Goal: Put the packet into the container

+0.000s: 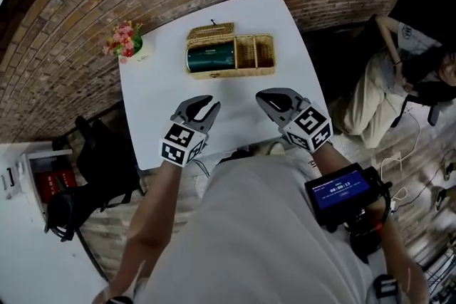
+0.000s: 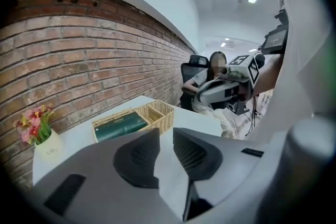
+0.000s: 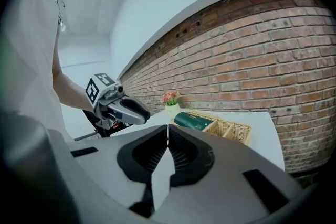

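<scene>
Lying inside woven container (image 1: 273, 53): glossy packet (image 1: 211, 57).

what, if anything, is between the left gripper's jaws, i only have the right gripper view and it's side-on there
observer: nothing. In the left gripper view the left gripper has its jaws a narrow gap apart, with only the white table showing through the gap.
operator: ok, are the small compartments of the basket empty, can't see into them from here
observer: the head view looks down into the wicker basket, and both small compartments look empty. The green packet lies in the large one beside them.
</scene>
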A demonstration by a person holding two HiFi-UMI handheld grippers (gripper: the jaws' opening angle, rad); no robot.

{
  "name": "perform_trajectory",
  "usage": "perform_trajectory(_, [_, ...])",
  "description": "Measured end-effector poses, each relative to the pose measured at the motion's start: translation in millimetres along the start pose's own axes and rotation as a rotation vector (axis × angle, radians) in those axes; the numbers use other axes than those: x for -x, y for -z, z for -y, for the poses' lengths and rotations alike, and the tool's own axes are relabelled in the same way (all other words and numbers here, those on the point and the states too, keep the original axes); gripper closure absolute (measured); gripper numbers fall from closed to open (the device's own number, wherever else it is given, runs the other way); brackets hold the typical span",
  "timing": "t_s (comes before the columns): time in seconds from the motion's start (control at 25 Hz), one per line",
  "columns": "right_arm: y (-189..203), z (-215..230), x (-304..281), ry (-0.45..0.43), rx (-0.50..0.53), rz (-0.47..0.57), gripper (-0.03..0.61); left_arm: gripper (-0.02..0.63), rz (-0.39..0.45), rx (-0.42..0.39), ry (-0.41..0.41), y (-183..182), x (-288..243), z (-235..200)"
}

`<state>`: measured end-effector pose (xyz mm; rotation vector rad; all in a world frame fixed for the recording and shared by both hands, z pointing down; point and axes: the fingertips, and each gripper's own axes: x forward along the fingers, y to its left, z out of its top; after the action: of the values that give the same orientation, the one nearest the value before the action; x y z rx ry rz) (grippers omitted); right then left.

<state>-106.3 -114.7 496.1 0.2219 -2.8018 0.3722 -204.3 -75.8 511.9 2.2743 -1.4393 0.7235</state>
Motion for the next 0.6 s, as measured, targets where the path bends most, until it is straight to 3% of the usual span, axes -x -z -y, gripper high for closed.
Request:
perform_trajectory(0.12, [-3.9,-7.9,4.1,-0.045,0.014,0.014,0.566,0.601,0.054,0.076,-0.067,6.1,14.8,12.5])
perform_trajectory(0.24, [-0.7,-15.5,9.2,-0.086,0.016,0.018,0.566,0.603,0.116,0.136,-0.092,9.2,22.4,32.9])
perform_trajectory(0.6, [42.3,-41.5,43.6,-0.150,-0.038,-0.024,0.566,0.603,0.172,0.256,-0.134,32.1,26.9,100.7])
